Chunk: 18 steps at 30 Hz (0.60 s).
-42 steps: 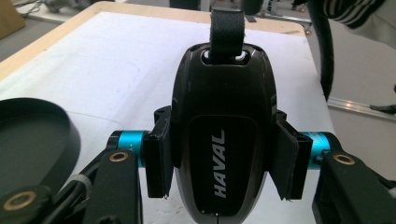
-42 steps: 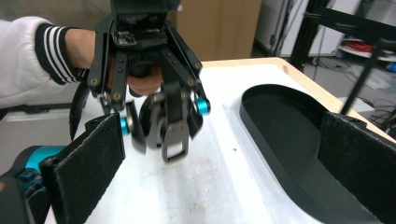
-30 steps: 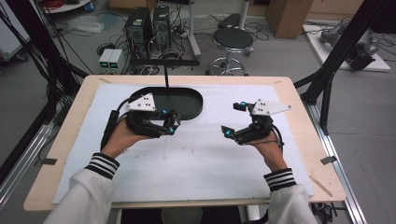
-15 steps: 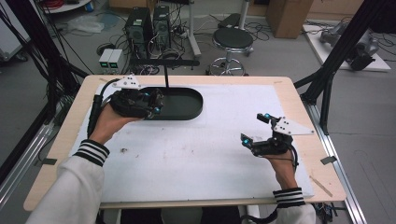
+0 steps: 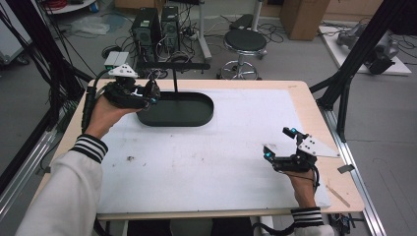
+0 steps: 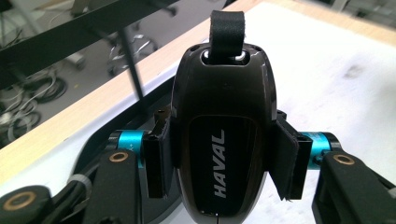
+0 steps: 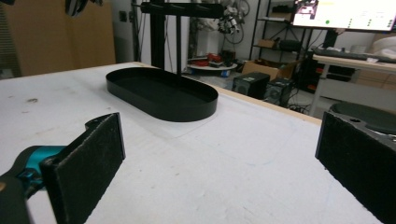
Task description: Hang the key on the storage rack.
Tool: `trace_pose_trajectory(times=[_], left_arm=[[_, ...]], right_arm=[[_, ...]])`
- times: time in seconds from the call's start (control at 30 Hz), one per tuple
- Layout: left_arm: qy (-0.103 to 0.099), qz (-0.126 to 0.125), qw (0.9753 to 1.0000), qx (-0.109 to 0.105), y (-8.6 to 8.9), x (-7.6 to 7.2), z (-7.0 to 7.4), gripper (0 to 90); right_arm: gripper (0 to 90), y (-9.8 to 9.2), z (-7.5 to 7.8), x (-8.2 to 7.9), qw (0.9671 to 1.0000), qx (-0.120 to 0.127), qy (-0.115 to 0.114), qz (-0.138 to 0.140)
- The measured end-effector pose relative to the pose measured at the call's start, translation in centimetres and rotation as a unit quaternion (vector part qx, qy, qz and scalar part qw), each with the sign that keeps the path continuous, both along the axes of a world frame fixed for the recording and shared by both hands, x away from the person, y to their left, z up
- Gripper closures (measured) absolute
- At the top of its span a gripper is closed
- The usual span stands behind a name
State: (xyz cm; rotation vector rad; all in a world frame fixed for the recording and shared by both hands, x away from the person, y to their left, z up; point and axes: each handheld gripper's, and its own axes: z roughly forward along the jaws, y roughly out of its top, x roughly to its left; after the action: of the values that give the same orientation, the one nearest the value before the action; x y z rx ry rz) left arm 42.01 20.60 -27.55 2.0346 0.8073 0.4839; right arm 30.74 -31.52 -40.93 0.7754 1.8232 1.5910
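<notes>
The left gripper [image 5: 147, 93] has moved in the last second from the middle of the table toward the far left corner, and it now hangs over the left end of the black oval tray [image 5: 196, 118]. Its jaws are pinched on a car key fob [image 6: 223, 140], a dark glossy one with the word HAVAL on its face and a short black strap loop [image 6: 227, 28] at its top. In the left gripper view the two pads [image 6: 154, 163] press on the flanks of the fob, and the tray's rim [image 6: 100, 147] appears just below and behind it. The fob therefore is in the air, above the tray's left end, not lying on anything.

The right gripper [image 5: 280, 147] has gone the other way: it has drawn back toward the near right corner of the white mat [image 5: 196, 167], well apart from the tray. Its jaws stand wide open with nothing between them (the right gripper view looks between the two pads [image 7: 95, 158] over bare mat to the tray and the thin post of the black stand [image 7: 179, 39] that rises from it).

From this I judge that the fob is being carried to the stand, either to be laid in the tray or to be hung by its strap on the crossbar [image 5: 172, 65] above. The transport seems nearly done; the release is not yet made. The strap points away from the hand, which would suit hanging, but I cannot tell if the bar has hooks.
</notes>
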Motion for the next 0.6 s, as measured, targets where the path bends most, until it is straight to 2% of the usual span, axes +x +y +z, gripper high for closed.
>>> trace_pose_trajectory(times=[0.13, 0.23, 0.33, 0.4, 0.6], left_arm=[[0.0, 0.018, 0.9998, 0.003, 1.1, 0.6, 0.7, 48.7], [0.002, 0.036, 0.9992, 0.016, 1.6, 1.0, 1.3, 48.7], [0.007, 0.05, 0.9983, 0.027, 2.2, 1.5, 1.6, 48.8], [0.009, 0.056, 0.998, 0.027, 2.4, 1.9, 1.8, 48.7], [0.017, 0.075, 0.9962, 0.04, 2.8, 3.0, 2.1, 48.7]], right_arm=[[0.4, -0.6, -0.7, -0.4, 0.9999, 0.009, -0.005, -0.013], [0.4, -0.8, -1.0, -0.7, 0.9997, 0.015, -0.004, -0.019], [0.4, -0.8, -1.4, -0.9, 0.9997, 0.011, -0.01, -0.018], [0.4, -0.7, -1.6, -1.0, 0.9997, 0.006, -0.014, -0.019], [0.4, -0.7, -2.2, -1.3, 0.9996, 0.015, -0.012, -0.021]])
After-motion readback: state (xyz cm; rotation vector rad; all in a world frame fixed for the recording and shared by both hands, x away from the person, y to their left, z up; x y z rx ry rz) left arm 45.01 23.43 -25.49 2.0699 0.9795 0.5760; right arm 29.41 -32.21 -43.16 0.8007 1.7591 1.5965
